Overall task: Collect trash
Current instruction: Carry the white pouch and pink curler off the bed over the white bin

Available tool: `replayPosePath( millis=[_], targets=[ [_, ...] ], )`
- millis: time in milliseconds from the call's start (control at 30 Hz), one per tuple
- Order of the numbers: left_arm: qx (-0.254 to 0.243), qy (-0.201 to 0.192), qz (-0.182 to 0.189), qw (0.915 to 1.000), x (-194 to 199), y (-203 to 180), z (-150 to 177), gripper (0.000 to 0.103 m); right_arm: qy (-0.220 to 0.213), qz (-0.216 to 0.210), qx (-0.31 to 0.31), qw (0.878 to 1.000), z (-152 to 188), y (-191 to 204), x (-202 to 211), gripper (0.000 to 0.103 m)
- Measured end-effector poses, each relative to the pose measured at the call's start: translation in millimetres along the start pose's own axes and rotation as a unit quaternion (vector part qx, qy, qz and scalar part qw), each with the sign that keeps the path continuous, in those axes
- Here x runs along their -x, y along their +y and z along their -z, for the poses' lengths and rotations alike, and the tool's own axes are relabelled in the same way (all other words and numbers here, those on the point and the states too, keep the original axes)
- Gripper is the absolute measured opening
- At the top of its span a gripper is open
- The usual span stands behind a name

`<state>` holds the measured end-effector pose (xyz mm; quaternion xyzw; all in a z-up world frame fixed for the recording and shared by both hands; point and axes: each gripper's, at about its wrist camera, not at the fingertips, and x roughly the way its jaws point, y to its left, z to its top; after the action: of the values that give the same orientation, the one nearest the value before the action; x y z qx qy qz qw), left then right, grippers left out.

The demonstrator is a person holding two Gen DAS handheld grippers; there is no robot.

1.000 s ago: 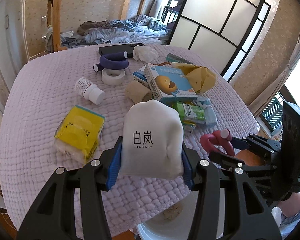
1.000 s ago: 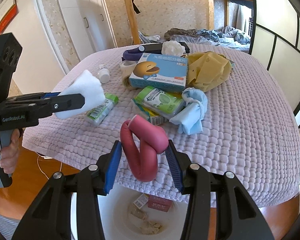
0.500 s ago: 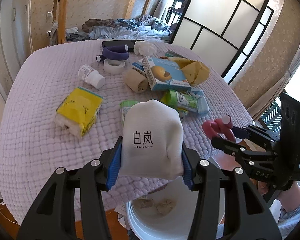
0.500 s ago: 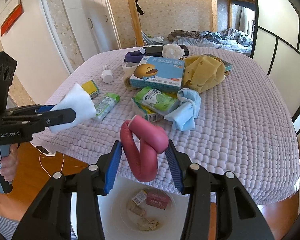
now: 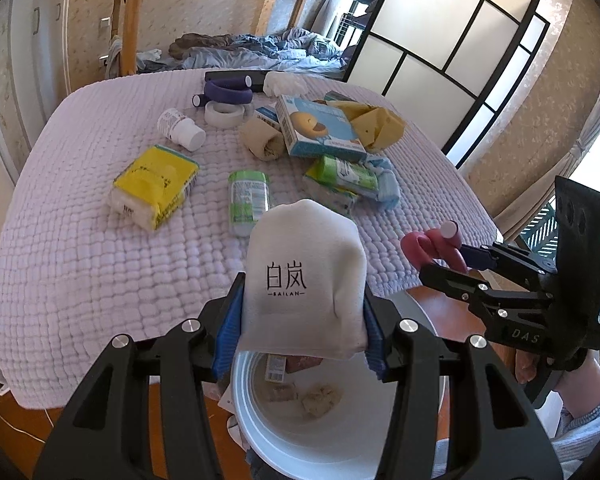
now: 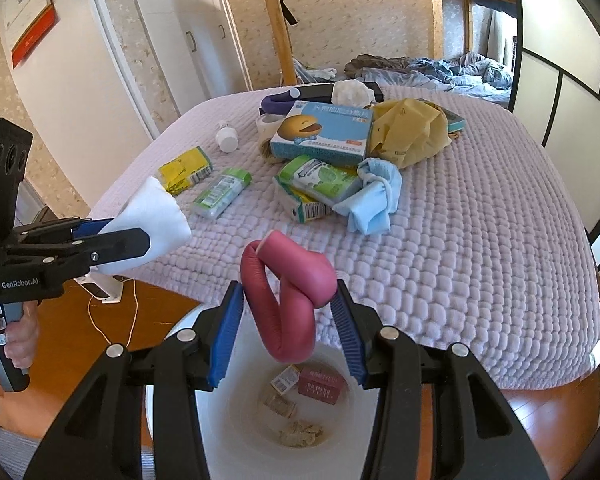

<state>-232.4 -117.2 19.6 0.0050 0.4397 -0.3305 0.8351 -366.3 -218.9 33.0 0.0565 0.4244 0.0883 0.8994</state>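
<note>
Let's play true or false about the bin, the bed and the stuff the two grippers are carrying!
1. The left gripper is holding a white pouch. True.
2. The right gripper is holding a blue sock. False: it holds a bent pink foam roller; the blue cloth lies on the bed.
3. The white bin is empty. False: a small red box and some scraps lie in it.
4. A yellow tissue pack lies on the bed cover. True.
5. The purple roller is in the bin. False: it is at the far end of the bed.
</note>
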Motion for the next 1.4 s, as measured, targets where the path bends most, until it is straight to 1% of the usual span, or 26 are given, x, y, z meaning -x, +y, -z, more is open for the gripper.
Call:
replayPosePath(
  millis=[700, 1067, 1400],
  targets=[
    [-0.007, 0.022, 0.015, 0.9996, 0, -26, 34, 0.052, 0.019, -0.014, 0.001, 1.0, 32, 5, 17, 0.045],
    [-0.019, 0.041, 0.016, 0.9988, -5, -37, 49, 0.052, 0.031, -0.014, 0.0, 0.999, 47, 5, 18, 0.045],
    [-0.016, 0.062, 0.015, 0.9979, -14, -38, 62, 0.052, 0.045, -0.014, 0.0, 0.999, 56, 4, 13, 0.045]
  ],
)
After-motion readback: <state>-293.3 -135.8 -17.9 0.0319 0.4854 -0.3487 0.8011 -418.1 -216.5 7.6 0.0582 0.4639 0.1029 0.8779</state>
